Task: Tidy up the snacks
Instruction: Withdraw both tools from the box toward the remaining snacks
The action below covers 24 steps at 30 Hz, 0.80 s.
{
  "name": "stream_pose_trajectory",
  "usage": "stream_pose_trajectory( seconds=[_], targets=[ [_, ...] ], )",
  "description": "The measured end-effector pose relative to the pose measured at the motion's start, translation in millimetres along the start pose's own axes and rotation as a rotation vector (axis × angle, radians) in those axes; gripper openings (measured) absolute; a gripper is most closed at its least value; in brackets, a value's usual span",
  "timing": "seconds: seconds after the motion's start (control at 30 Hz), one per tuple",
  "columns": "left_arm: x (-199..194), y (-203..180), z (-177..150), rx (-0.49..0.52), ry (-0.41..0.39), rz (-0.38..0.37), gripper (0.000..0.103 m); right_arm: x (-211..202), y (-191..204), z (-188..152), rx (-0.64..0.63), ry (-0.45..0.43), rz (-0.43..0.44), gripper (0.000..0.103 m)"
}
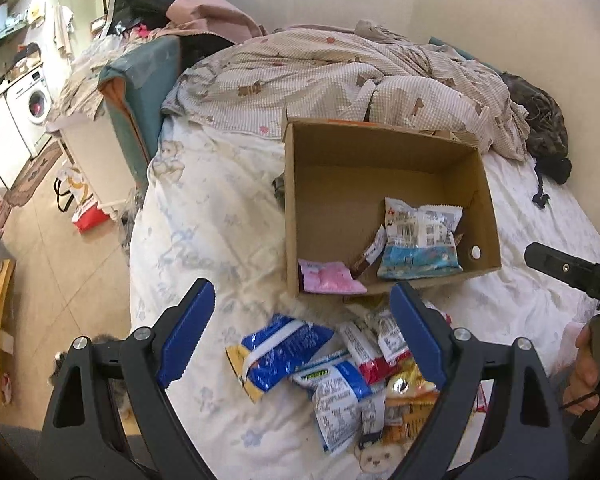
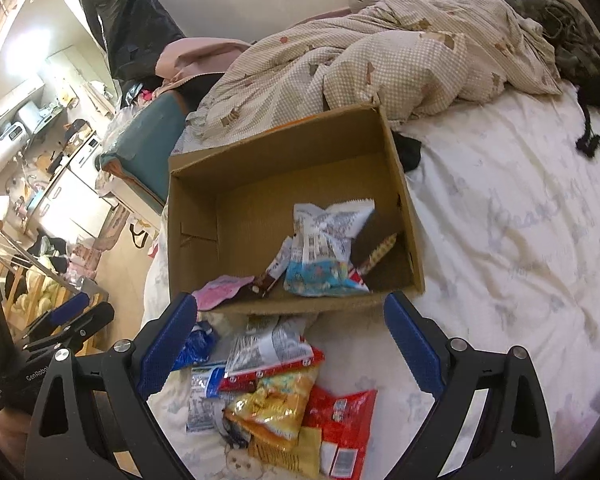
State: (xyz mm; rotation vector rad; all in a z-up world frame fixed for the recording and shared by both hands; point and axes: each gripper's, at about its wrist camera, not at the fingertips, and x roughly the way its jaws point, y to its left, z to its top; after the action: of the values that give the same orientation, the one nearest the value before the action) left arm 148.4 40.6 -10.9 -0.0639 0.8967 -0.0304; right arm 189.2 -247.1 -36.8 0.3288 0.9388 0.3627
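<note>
left hand-held gripper (image 1: 302, 334): released, blue pads spread wide, nothing between them; it hangs above the loose snack pile.
right hand-held gripper (image 2: 290, 346): released too, jaws wide apart and empty, poised over the same pile just in front of the box.
cardboard box (image 1: 324, 148): open-topped, sitting on the bed; most of its floor is bare.
snacks in box: a white and blue packet (image 1: 420, 240) in the near right corner, a pink packet (image 1: 330, 278) against the near wall, a slim brown bar (image 2: 268, 276) between them.
snack pile (image 2: 272, 392): on the bed sheet just outside the box's near wall; blue, white, red and yellow packets overlapping.
bed (image 2: 520, 240): white printed sheet, with a rumpled checked quilt (image 1: 340, 68) behind the box.
</note>
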Motion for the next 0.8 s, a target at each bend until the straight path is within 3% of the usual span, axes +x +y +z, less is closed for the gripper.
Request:
stream_pose_trajectory(
  seconds=[0.5,0.8],
  targets=[
    [4,0,-30,-0.036,0.112,-0.025,0.087,-18,-8,-33,0.078,0.037,-0.009,0.097],
    [18,12,-38,-0.129,0.2,-0.042,0.087,-6,-11,-44,0.11,0.103,-0.044,0.097]
  ],
)
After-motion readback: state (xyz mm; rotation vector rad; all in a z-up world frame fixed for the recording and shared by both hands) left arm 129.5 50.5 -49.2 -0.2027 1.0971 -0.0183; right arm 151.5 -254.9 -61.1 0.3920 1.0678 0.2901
